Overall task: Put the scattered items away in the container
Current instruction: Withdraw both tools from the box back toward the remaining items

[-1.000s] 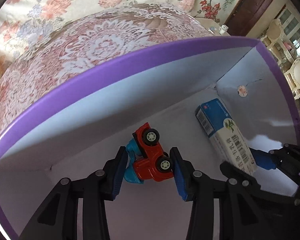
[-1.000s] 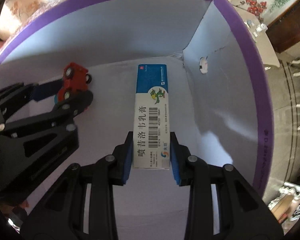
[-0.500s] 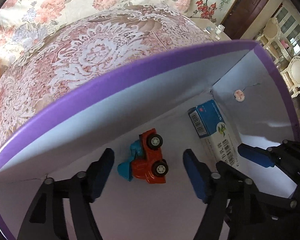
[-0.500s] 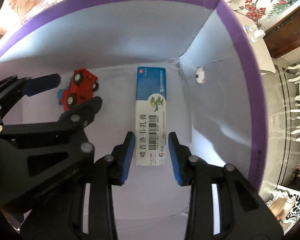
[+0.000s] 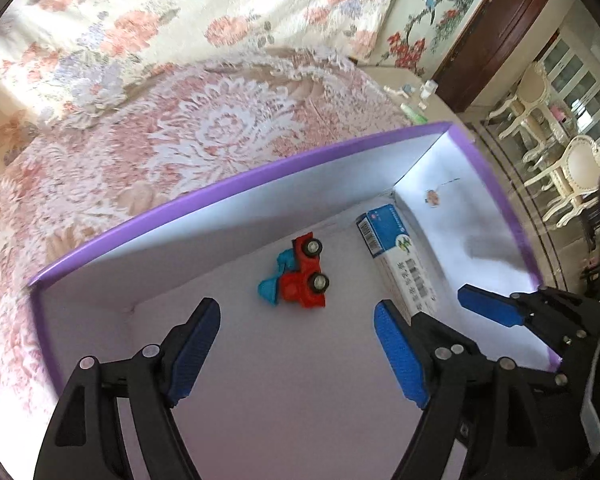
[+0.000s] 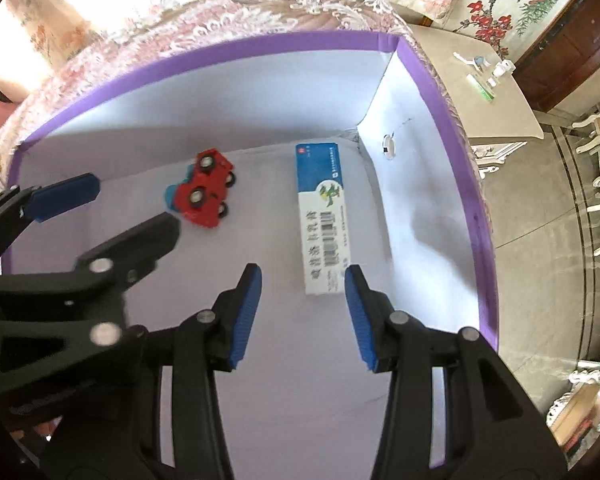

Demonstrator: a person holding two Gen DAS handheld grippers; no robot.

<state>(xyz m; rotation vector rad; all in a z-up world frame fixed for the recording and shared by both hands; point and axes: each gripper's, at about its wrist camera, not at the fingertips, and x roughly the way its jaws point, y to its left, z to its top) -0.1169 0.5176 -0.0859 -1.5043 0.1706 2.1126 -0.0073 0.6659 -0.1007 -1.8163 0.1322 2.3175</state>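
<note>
A red toy car with a teal scoop (image 5: 302,276) lies on its side on the white floor of the purple-rimmed container (image 5: 220,184). My left gripper (image 5: 296,312) hovers above it, jaws opening, nothing between the pads. A blue-and-white medicine box (image 6: 322,216) lies flat near the container's right wall (image 6: 420,184). My right gripper (image 6: 303,276) hangs over its near end, jaws opening, and the pads stand clear of the box. The right wrist view also shows the toy car (image 6: 204,196) with the left gripper (image 6: 136,204) beside it. The left wrist view shows the medicine box (image 5: 396,256).
The container sits on a round table under a pink lace cloth (image 5: 188,120), with floral fabric (image 5: 140,20) behind. A beige side table (image 6: 492,92) with small bottles stands at the right. Pale chairs (image 5: 556,160) stand on a tiled floor beyond.
Both grippers let go: the left released the toy car, the right the medicine box. Both drew up and back, and the two items now lie on the container's floor.
</note>
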